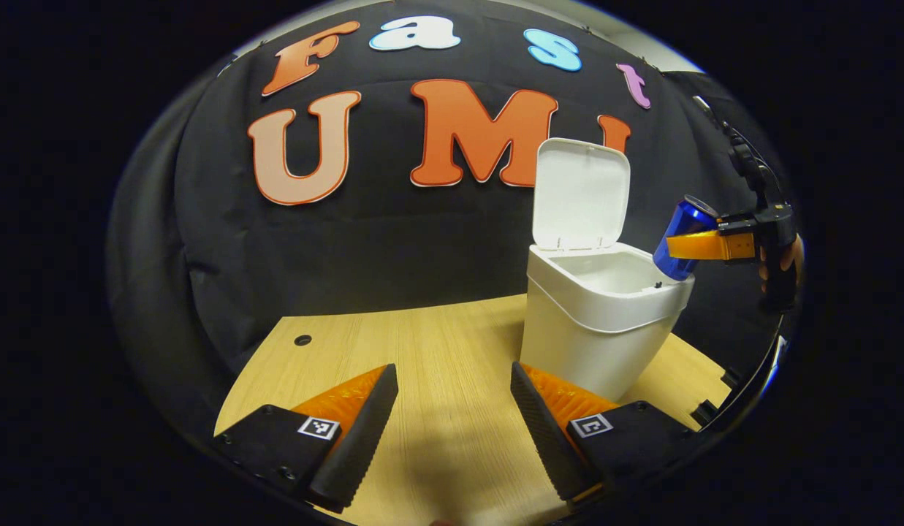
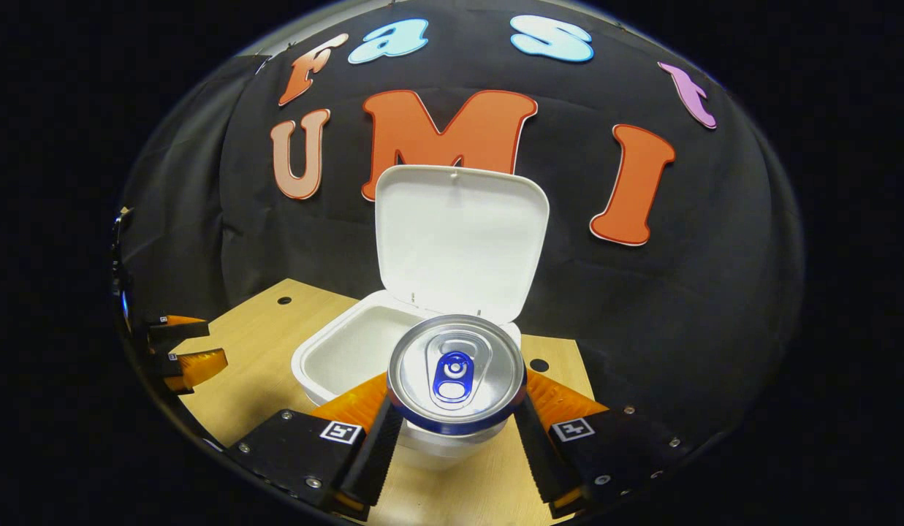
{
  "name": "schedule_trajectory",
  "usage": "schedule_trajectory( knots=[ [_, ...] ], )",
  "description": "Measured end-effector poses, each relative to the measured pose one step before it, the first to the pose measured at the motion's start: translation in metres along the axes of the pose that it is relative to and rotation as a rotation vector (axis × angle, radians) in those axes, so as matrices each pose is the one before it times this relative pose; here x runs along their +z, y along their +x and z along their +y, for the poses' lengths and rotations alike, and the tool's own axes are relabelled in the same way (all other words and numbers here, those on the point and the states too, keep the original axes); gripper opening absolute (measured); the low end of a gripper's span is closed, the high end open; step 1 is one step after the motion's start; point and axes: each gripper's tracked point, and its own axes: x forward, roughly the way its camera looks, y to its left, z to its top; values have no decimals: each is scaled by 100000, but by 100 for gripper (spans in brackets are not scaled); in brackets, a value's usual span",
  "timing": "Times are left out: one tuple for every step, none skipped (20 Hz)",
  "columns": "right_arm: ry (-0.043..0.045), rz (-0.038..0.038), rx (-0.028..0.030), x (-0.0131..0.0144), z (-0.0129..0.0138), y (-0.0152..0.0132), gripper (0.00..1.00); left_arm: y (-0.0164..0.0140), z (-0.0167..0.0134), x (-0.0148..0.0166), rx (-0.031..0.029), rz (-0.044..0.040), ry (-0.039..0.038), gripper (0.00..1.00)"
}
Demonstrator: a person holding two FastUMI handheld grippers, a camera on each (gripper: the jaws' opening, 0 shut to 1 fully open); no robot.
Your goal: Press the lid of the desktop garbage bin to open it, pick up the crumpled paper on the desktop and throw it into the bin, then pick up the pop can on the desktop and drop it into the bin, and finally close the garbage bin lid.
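Pop can point(image 2: 456, 374): blue with a silver top, it is being held in the air between both fingers of the right gripper point(image 2: 457, 438). In the right gripper view its top is facing the camera, just in front of the open bin. In the left gripper view the pop can point(image 1: 682, 239) is tilting beside the bin's right rim, above the desktop.
Right gripper: it is clamping the can from both sides; in the left gripper view the right gripper point(image 1: 704, 246) is showing at the far right, with a hand point(image 1: 780, 267) gripping its handle.
Garbage bin point(image 1: 598, 321): white, it is standing on the desk, right of centre in the left gripper view.
Lid point(image 2: 460, 237): it is standing upright, hinged at the far edge, leaving the bin open.
Left gripper point(image 1: 454, 427): its fingers are spread wide with nothing between them, hovering over the bare desk near the bin.
Desk point(image 1: 437, 358): light wood, with a small round hole point(image 1: 302, 340) at its far left.
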Motion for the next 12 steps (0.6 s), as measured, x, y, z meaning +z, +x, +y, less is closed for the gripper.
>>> schedule_trajectory(
  knots=[
    [-136,395,430,-224,8,288,80,-150,191,-51,733,105,-130,100],
    [-325,817,97,-281,-116,305,80,-10,40,-6,599,86,-16,99],
    [-52,521,499,-71,74,326,80,-50,39,-61,478,190,43,100],
    [653,519,904,-170,79,220,80,19,66,-106,334,242,9,100],
    [472,895,525,-394,-23,218,75,35,-180,-221,-188,720,-430,99],
    [350,994,616,-431,-62,174,80,74,-216,-253,-749,1088,-1475,99],
    [175,1321,554,-403,82,286,80,14,-249,-155,-920,866,-1928,99],
    [-136,662,119,-255,12,59,80,22,-188,-14,-464,696,-1626,99],
    [-240,14,-147,-76,13,135,76,120,-123,-13,-68,423,-1065,99],
    [-381,-169,127,-4,35,94,81,25,79,36,300,5,-659,99],
    [179,-425,208,0,45,132,81,27,11,15,368,-88,-341,99],
    [382,119,166,-5,-80,70,83,44,55,80,411,-42,-62,99]
  ],
)
